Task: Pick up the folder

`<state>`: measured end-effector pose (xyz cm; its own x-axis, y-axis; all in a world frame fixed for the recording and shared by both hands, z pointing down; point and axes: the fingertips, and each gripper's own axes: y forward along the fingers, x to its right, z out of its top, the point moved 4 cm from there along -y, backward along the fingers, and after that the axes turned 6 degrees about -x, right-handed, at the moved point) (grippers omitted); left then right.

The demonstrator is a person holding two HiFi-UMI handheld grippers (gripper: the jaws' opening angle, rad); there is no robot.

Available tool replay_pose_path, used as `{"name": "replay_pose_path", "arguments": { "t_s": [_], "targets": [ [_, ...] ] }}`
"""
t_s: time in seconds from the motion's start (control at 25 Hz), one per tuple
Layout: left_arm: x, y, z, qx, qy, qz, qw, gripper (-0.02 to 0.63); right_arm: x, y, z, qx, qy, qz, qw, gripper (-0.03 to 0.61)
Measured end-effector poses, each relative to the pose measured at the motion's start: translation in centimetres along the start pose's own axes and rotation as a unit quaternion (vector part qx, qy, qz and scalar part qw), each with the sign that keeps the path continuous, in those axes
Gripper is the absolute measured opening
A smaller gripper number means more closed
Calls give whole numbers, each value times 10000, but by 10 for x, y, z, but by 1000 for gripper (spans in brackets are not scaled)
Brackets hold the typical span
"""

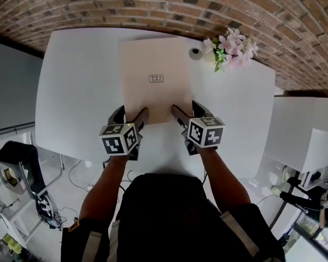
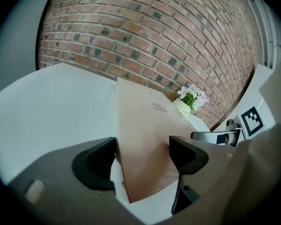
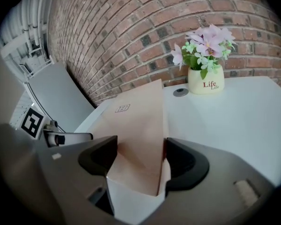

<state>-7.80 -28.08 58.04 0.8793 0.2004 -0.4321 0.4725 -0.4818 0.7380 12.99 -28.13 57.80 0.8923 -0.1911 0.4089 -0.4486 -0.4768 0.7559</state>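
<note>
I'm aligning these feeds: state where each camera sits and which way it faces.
Head view: on the person's head, facing steeply down at the white table and tan folder; left gripper, right gripper, forearms, torso show.
Left gripper view: on the left gripper, facing along its jaws over a folder corner toward the brick wall; right gripper at right.
Right gripper view: mirrored, left gripper at left.
Both gripper views share folder, flower pot, wall.

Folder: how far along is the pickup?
Done: the left claw and right claw are each placed at a near corner of the folder. In hand: both stand open astride those corners, gripping nothing. To do: close both and lift; the folder lies on the table.
</note>
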Motion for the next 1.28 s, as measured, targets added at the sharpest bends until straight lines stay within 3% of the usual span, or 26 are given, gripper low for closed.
{"name": "replay_pose_path", "arguments": {
  "t_s": [0.68,1.28],
  "targets": [
    [24,-95,-5,859,462,-234,9950,365,-68,-80,-10,831,-372,-52,9958,328],
    [53,-198,-52,1374,1006,-457,9843,364,-131,-169,-77,1571,-319,-171,9869,328]
  ]
}}
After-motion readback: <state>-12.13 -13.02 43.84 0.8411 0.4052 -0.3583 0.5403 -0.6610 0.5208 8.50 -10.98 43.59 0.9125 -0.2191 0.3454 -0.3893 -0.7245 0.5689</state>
